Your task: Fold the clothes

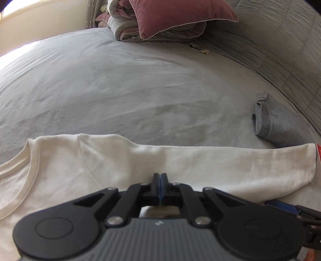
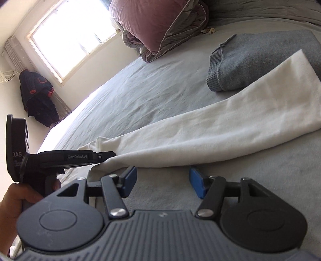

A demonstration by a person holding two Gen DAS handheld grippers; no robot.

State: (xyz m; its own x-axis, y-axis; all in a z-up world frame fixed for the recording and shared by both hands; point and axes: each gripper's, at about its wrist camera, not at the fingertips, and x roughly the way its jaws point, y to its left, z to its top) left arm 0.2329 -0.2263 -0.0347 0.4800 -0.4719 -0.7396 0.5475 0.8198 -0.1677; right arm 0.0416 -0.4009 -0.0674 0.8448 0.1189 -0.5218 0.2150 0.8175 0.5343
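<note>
— Left wrist view?
— Left gripper (image 1: 160,176) jaws pressed together on the white shirt (image 1: 80,170), spread on the grey bed (image 1: 120,90).
— Right wrist view?
— Right gripper (image 2: 163,181) jaws wide, nothing between; shirt sleeve just ahead, grey sweater (image 2: 260,60) beyond

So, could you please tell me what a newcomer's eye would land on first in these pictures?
Most likely the white long-sleeved shirt spread across the grey bed sheet, its sleeve running out towards a folded grey sweater. The left gripper sits with its jaws shut at the underarm edge of the shirt, while the right gripper hovers open over bare sheet beside the sleeve. At the head of the bed lies a mauve and grey duvet bundle.
</note>
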